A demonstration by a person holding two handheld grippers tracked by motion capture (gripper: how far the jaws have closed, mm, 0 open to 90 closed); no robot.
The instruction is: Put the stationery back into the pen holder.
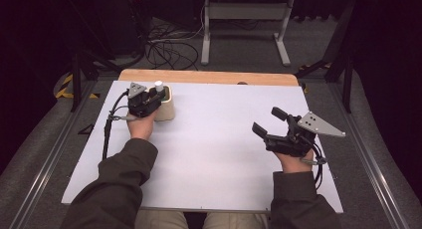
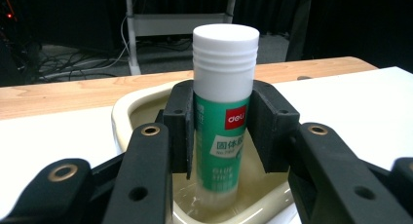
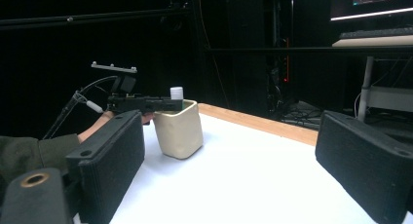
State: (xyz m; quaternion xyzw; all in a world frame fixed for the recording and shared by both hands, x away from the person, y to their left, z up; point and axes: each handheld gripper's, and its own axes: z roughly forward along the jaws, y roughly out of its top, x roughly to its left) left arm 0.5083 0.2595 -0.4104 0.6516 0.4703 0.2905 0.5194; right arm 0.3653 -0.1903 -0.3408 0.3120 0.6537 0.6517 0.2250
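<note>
A green glue stick [image 2: 225,53] with a white cap [image 1: 158,84] stands upright inside a cream cup [image 1: 167,111] at the table's far left. My left gripper [image 2: 221,131] is shut on the stick's body just below the cap, and its lower end is down in the cup [image 2: 122,117]. In the high view the left gripper [image 1: 157,95] reaches over the cup's rim from the near side. My right gripper [image 1: 266,119] hovers at the table's right side, open with nothing between its pads [image 3: 117,151]. From the right gripper view the cup [image 3: 180,131] and cap [image 3: 176,93] stand far off.
The white table top [image 1: 214,149] has a wooden strip [image 1: 209,76] along its far edge. Beyond it stand a metal desk frame [image 1: 244,25] and loose cables [image 1: 169,50] on the floor. A cable [image 1: 107,132] trails from the left gripper along the table's left side.
</note>
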